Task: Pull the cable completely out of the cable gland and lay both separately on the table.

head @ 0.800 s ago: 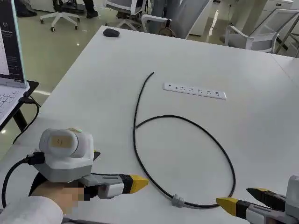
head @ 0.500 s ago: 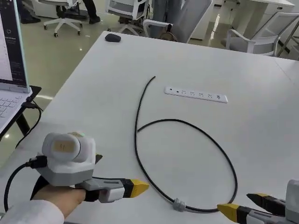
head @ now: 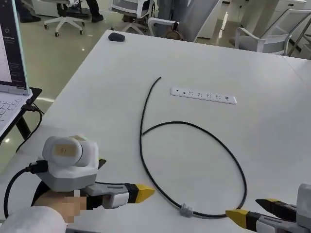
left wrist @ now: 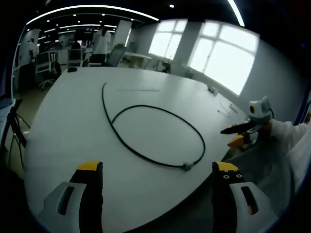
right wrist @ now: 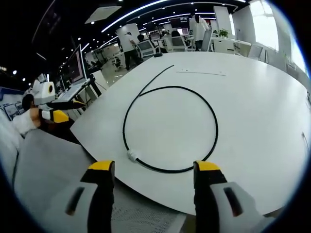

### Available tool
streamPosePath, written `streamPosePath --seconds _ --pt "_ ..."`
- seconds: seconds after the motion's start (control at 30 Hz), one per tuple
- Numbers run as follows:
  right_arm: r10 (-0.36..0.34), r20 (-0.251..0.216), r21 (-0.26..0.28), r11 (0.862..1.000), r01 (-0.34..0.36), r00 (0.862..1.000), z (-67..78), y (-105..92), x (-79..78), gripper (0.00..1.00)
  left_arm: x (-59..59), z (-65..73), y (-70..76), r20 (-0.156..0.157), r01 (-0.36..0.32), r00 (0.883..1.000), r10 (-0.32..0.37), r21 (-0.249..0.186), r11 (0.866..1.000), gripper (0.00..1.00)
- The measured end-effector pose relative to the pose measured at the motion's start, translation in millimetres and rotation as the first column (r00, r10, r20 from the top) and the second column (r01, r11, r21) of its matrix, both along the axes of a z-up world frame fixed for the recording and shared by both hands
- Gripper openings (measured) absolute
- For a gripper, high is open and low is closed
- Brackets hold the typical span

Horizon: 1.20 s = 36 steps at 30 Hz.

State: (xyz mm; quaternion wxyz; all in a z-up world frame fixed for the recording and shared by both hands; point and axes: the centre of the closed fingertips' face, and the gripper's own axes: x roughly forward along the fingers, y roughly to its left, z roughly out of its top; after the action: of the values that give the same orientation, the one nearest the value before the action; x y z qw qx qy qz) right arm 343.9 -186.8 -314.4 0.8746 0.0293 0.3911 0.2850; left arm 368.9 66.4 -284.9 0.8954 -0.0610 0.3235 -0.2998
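Almost nothing has moved since the earlier frames. The slight shift of the whole head view is the camera's. The cable (head: 214, 138) and the cable gland (head: 185, 210) lie where they lay, and both grippers hang in nearly the same places.

In the head view, the cable makes a broad loop on the white table (head: 121, 73). The gland is threaded on it at the near edge, between the left gripper (head: 144, 192) and the right gripper (head: 252, 209). Neither gripper touches the gland or the cable. A power strip (head: 202, 95) lies beyond the loop.

In the left gripper view, the left gripper's (left wrist: 156, 170) jaws stand wide apart with nothing between them. The gland (left wrist: 186, 166) sits ahead, a little toward the right jaw. The right gripper (left wrist: 232, 136) shows at the far side, open.

In the right gripper view, the right gripper's (right wrist: 153, 167) jaws are also spread wide and empty. The gland (right wrist: 131, 156) lies just ahead of them on the table.

The pause suggests the task is at its start: the gland is on the cable and no grasp is made. One gripper will probably need to pinch the gland and the other the cable beside it.
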Motion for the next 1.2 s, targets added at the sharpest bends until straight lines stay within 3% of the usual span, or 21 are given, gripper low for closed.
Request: streamPosePath --seconds 0.3,0.77,0.9,1.1,1.2 --pt "0.022 0.002 -0.015 1.000 -0.022 1.000 -0.4 1.3 -1.5 0.67 -0.9 2.0 -0.5 0.003 -0.001 1.000 0.001 -0.004 1.000 0.91" --pt "0.063 -0.002 -0.019 0.998 -0.063 0.998 -2.3 5.8 -4.4 0.66 -5.1 -4.5 -5.3 -0.023 0.030 0.999 -0.030 0.010 0.999 0.90" --pt "0.107 -0.017 -0.026 0.994 -0.107 0.994 -5.3 11.3 -6.1 0.66 -6.6 -6.3 -5.4 -0.034 0.032 0.999 -0.032 0.012 0.999 0.89" --pt "0.187 0.001 -0.088 0.979 -0.186 0.982 -5.5 19.5 -1.2 0.62 -6.6 -7.3 -4.7 -0.036 0.032 0.999 -0.031 0.015 0.999 0.88" --pt "0.208 0.014 -0.094 0.974 -0.206 0.978 -6.2 29.6 5.0 0.59 -6.3 -7.3 -4.6 -0.035 0.033 0.999 -0.032 0.015 0.999 0.88"
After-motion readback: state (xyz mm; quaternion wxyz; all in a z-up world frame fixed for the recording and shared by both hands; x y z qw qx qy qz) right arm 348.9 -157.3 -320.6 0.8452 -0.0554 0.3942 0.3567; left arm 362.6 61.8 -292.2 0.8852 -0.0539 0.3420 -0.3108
